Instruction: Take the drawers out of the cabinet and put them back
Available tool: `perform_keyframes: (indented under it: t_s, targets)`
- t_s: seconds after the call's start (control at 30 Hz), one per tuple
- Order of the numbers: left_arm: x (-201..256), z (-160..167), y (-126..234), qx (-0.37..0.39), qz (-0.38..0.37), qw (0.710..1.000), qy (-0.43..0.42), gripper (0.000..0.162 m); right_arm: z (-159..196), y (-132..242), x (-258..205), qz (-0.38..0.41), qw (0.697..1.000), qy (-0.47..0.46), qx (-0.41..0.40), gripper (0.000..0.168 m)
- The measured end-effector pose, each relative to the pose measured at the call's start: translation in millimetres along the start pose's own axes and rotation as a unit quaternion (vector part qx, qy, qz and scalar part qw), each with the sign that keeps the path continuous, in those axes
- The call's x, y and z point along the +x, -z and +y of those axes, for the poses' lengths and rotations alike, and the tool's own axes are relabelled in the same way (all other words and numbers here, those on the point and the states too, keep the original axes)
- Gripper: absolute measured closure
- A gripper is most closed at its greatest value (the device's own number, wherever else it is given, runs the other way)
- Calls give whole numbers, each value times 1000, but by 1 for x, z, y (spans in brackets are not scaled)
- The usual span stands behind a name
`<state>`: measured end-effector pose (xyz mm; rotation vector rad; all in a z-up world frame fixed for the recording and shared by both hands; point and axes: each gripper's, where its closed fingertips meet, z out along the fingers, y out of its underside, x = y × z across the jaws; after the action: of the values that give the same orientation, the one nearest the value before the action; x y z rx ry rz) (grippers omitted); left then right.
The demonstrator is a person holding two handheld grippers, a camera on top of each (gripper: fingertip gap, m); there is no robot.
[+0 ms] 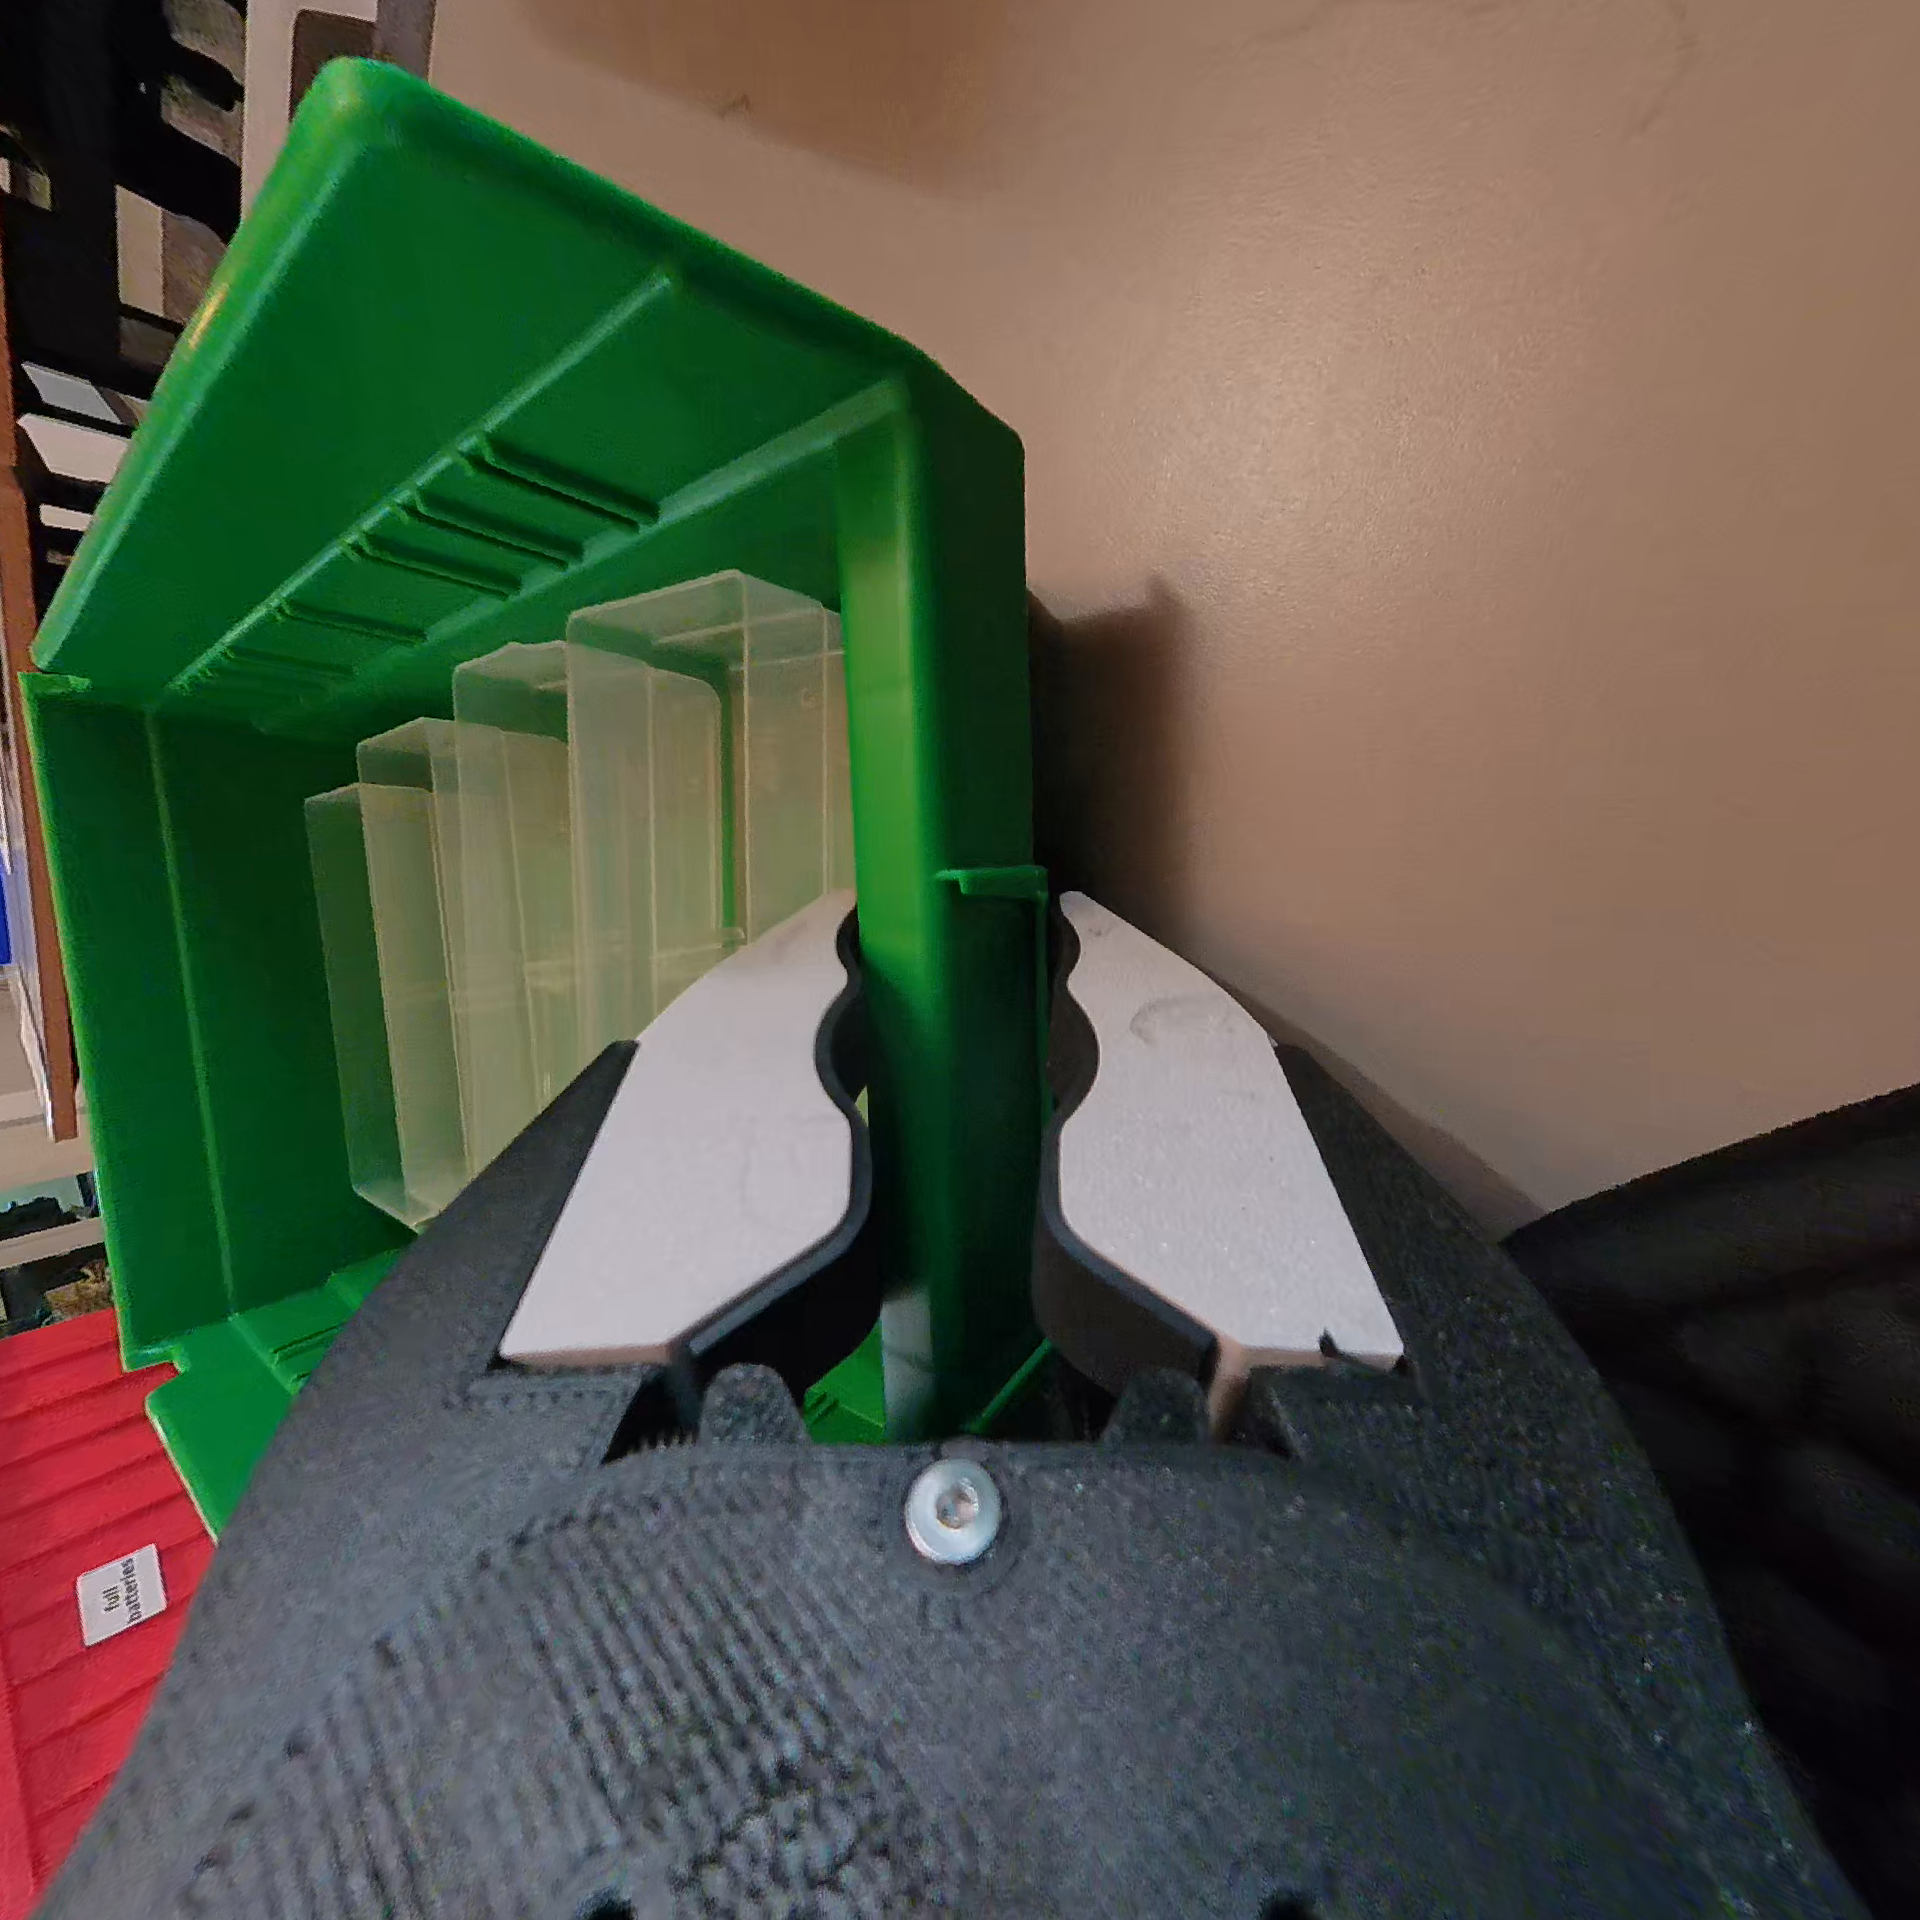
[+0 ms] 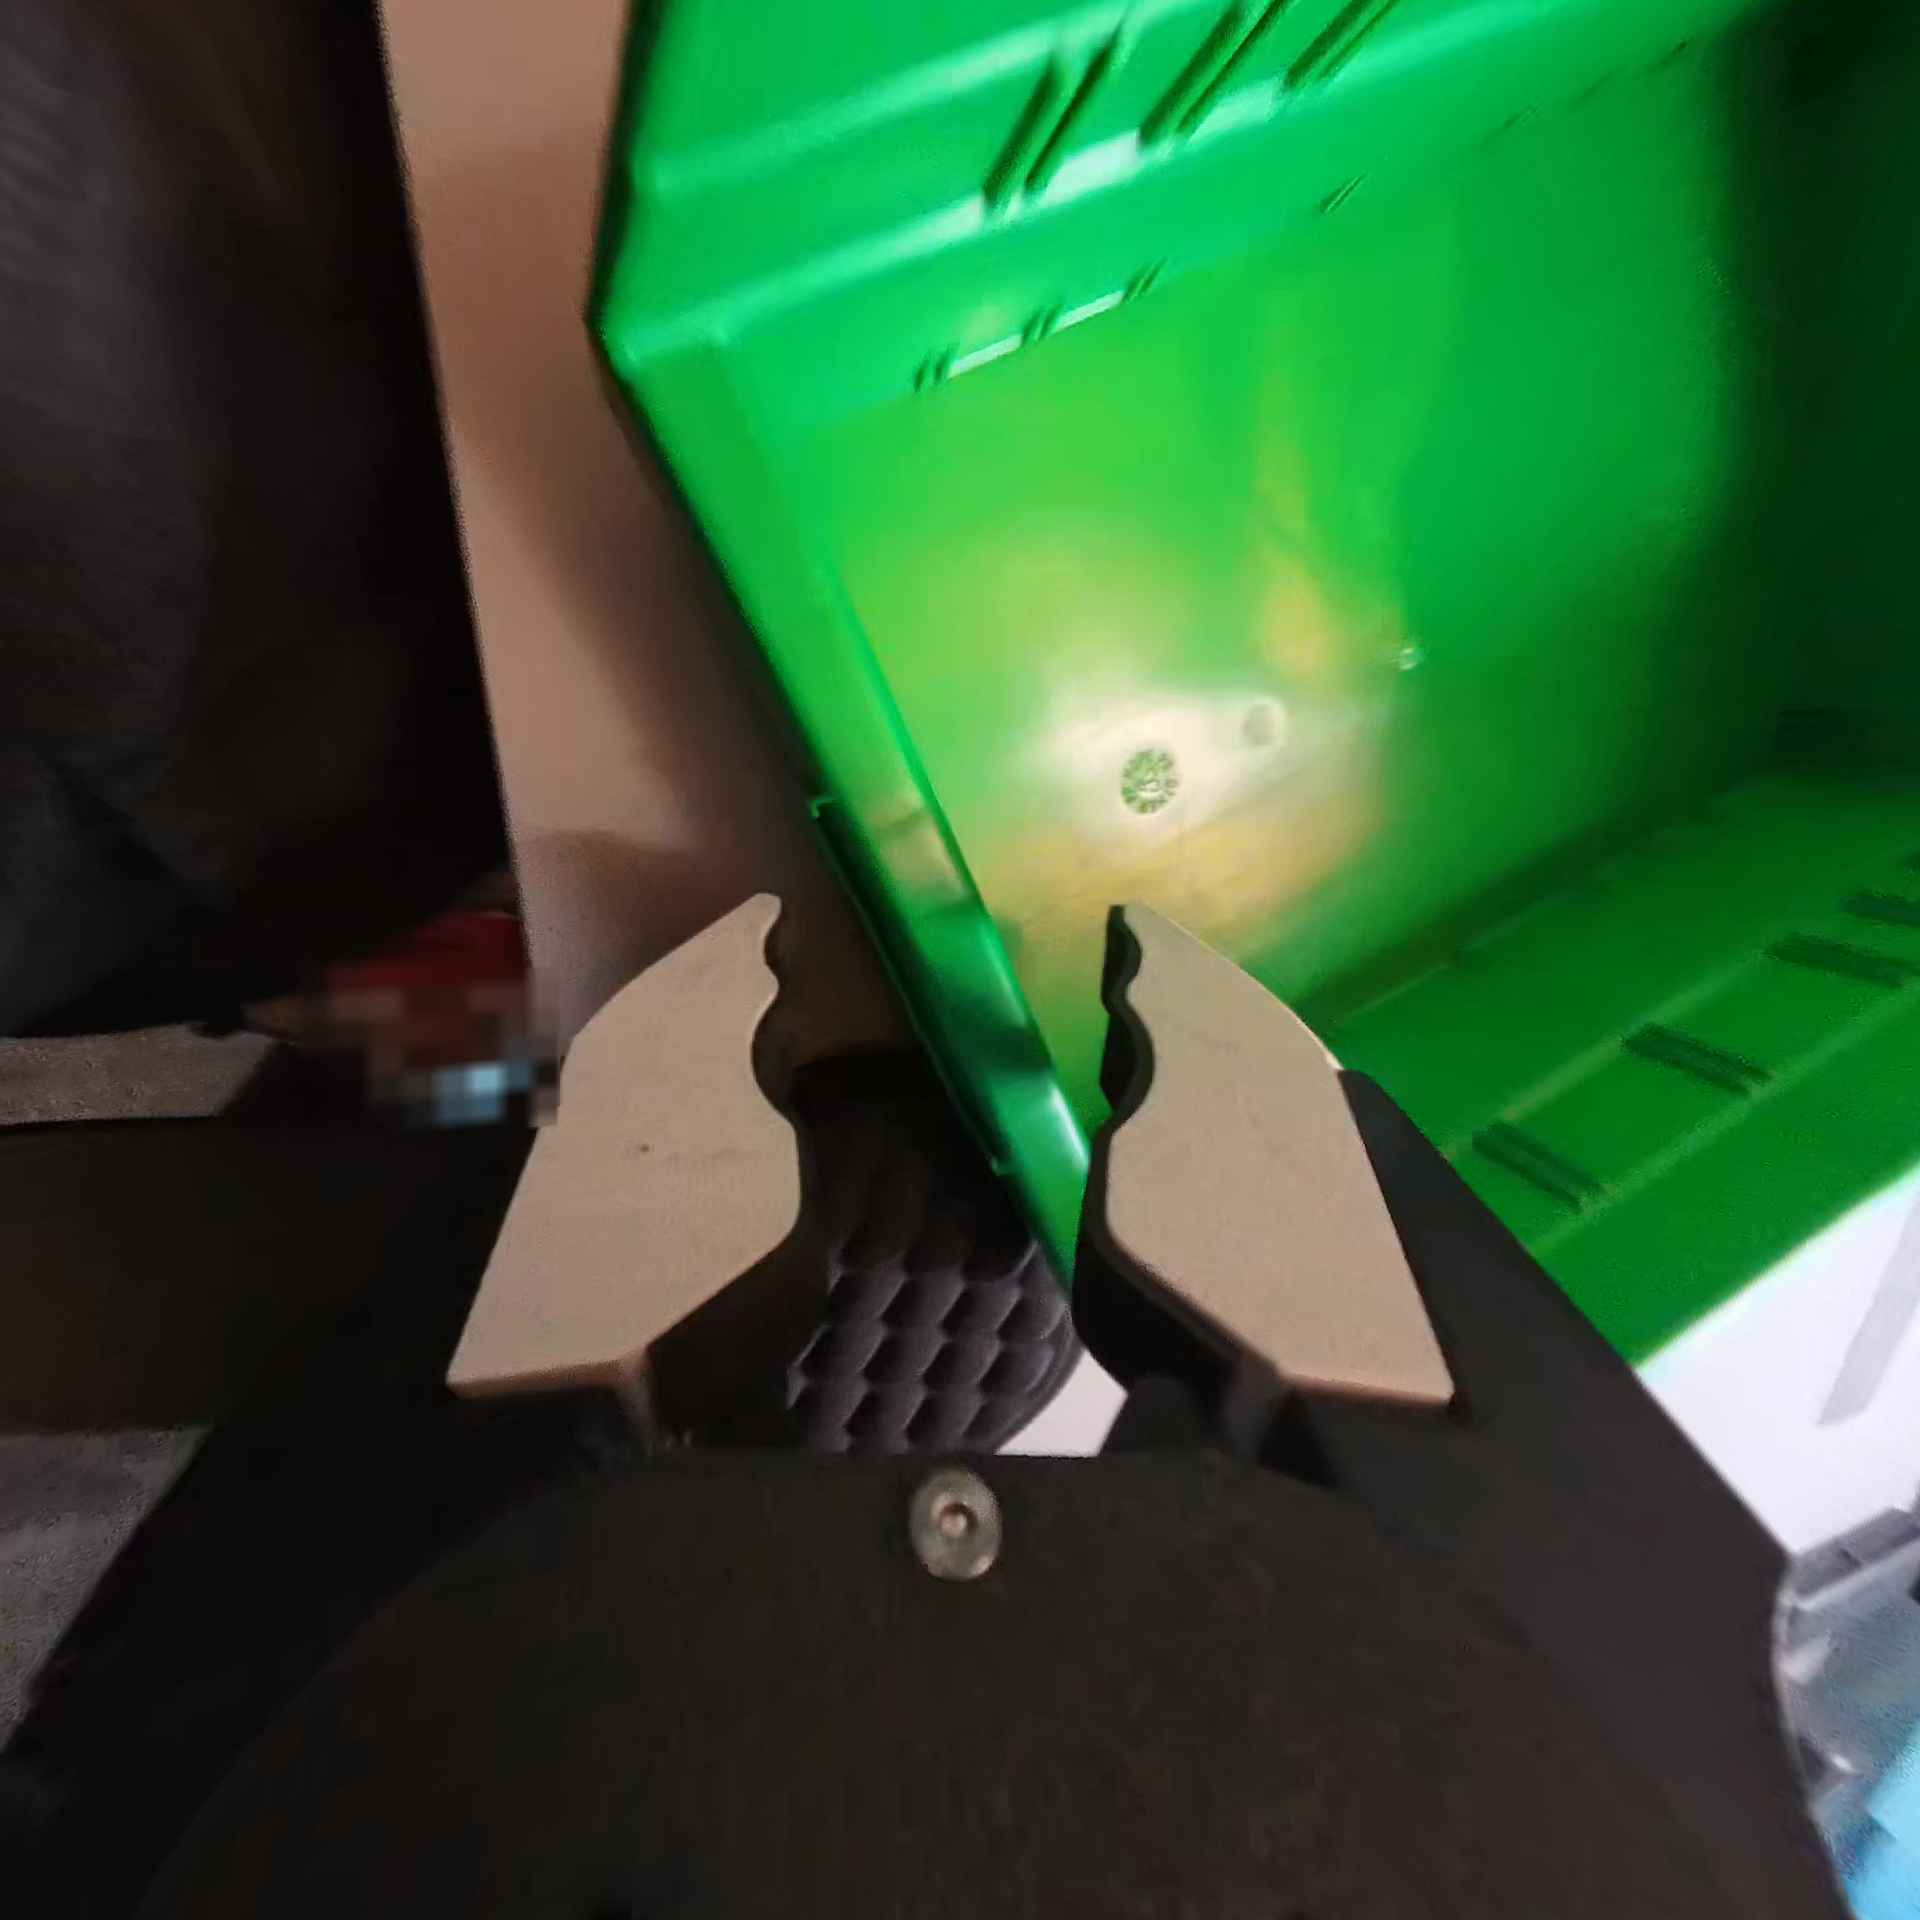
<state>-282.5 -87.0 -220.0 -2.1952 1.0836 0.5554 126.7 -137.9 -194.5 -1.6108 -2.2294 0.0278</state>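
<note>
The green plastic cabinet (image 1: 499, 343) fills the left wrist view, tilted, with its open front towards me. Several clear drawers (image 1: 582, 883) sit in its slots at staggered depths. My left gripper (image 1: 956, 909) is shut on the cabinet's side wall (image 1: 956, 727), one finger inside and one outside. In the blurred right wrist view the cabinet (image 2: 1299, 468) shows a bare slotted interior. My right gripper (image 2: 945, 912) is open and straddles the cabinet's wall edge (image 2: 997, 1039). Its right finger (image 2: 1226, 1195) is inside against the wall. Its left finger (image 2: 655, 1143) is outside, apart from the wall.
A tan wall (image 1: 1455, 520) stands right behind the cabinet. A red case (image 1: 62, 1455) with a white label lies at lower left. Black fabric (image 1: 1714, 1403) lies to the right. A black honeycomb-textured part (image 2: 935, 1330) sits below the right fingers, with a white surface (image 2: 1766, 1351) under the cabinet.
</note>
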Motion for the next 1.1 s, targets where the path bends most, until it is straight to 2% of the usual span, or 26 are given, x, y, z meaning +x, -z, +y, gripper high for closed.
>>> perform_keyframes:
  t_s: [0.03,0.13,0.27,0.4,0.6,0.7,0.83,0.97,1.03,1.1]
  targets:
    - [0,0,0,1,0,1000,0,131,3,-12,1,4,1000,13,-20,118]
    - [0,0,0,2,1,1000,-3,131,-3,-26,1,10,998,57,-27,137]
    - [0,-1,0,4,0,1000,-5,131,-25,-11,3,25,996,81,3,140]
    - [0,-1,0,5,-3,1000,-8,131,-38,29,8,33,997,40,51,140]
    - [-1,-2,0,8,-7,1000,-15,131,-3,98,40,133,989,-32,52,139]
    - [-1,-5,-2,12,-11,1000,-22,131,19,112,61,183,982,-50,20,139]
    - [1,-15,-5,19,-5,999,-29,131,56,97,100,196,976,-87,-24,138]
    - [0,-30,-13,30,4,999,-41,131,102,57,152,213,969,-110,-65,137]
    - [-3,-39,-20,35,12,998,-46,131,116,30,171,192,970,-134,-61,137]
    - [-8,-48,-29,38,20,998,-49,131,133,9,193,207,966,-129,-87,138]
